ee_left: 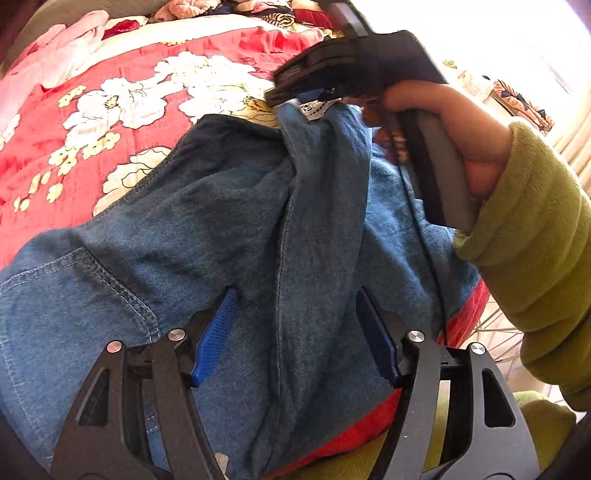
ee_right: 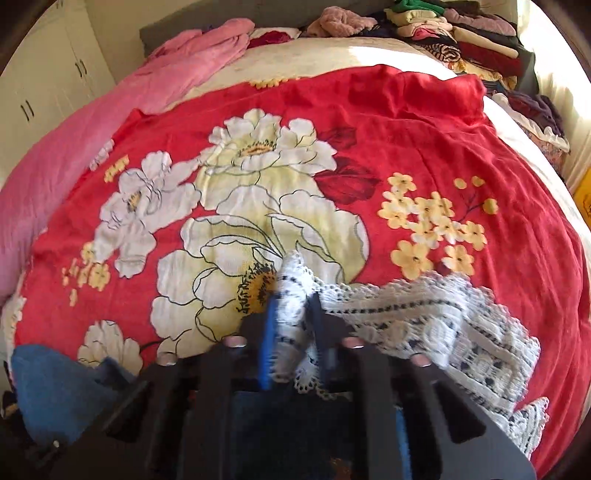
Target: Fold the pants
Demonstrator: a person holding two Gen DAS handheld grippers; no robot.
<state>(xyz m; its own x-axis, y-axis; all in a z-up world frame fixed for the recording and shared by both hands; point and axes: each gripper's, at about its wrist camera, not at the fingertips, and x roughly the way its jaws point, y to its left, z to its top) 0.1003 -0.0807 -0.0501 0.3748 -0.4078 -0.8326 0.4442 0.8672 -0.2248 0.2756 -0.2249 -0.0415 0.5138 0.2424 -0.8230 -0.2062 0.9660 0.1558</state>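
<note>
Blue denim pants (ee_left: pixel 221 229) with a white lace hem (ee_right: pixel 424 317) lie on a red floral blanket (ee_right: pixel 406 122). My left gripper (ee_left: pixel 297 332) hangs just over the denim, its blue pads (ee_left: pixel 216 332) wide apart on either side of a long seam; it is open. My right gripper (ee_right: pixel 291 310) is shut on a bunched bit of the lace hem, which stands up between its pads. In the left wrist view the right gripper (ee_left: pixel 295 98) pinches the far end of the pants leg, held by a hand in a green sleeve (ee_left: pixel 535 236).
A pink blanket (ee_right: pixel 110 122) lies along the bed's left side. Stacks of folded clothes (ee_right: pixel 461 33) sit at the back right. A pale wardrobe (ee_right: pixel 48 74) stands to the left. A fold of blue denim (ee_right: pixel 48 387) shows at the lower left of the right wrist view.
</note>
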